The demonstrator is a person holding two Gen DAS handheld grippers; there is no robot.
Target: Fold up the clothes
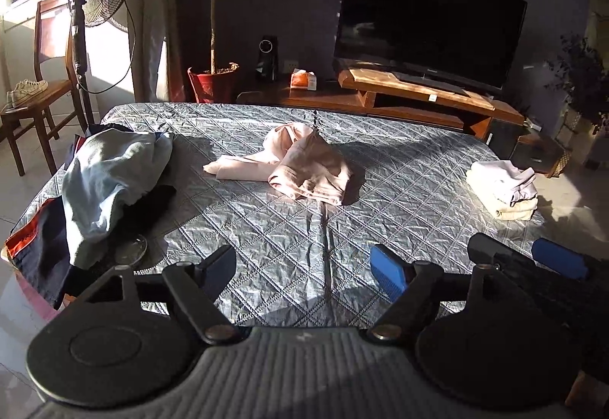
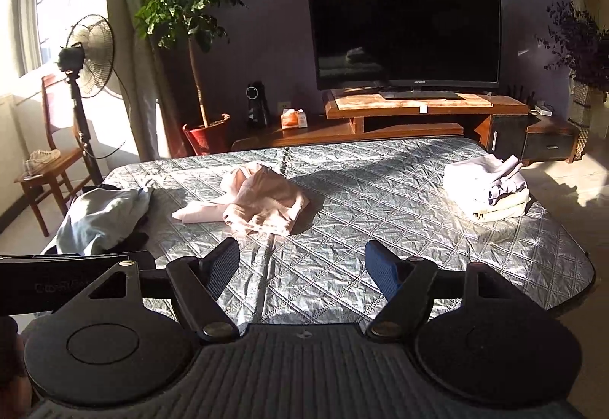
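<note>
Both jaws, left gripper (image 1: 310,266) and right gripper (image 2: 302,261), spread wide and empty above the bed's (image 1: 399,183) near edge. Crumpled pink garment (image 1: 308,168) lies mid-bed, unfolded clothes heap (image 1: 110,183) at its left edge, folded stack (image 1: 502,190) at its right edge.

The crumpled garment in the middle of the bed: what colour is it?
Pale pink garment, shown best in the left wrist view.

quilted bed (image 1: 380,190) | pink garment (image 1: 308,168) | folded stack (image 1: 502,188) | unfolded pile (image 1: 106,183)
</note>
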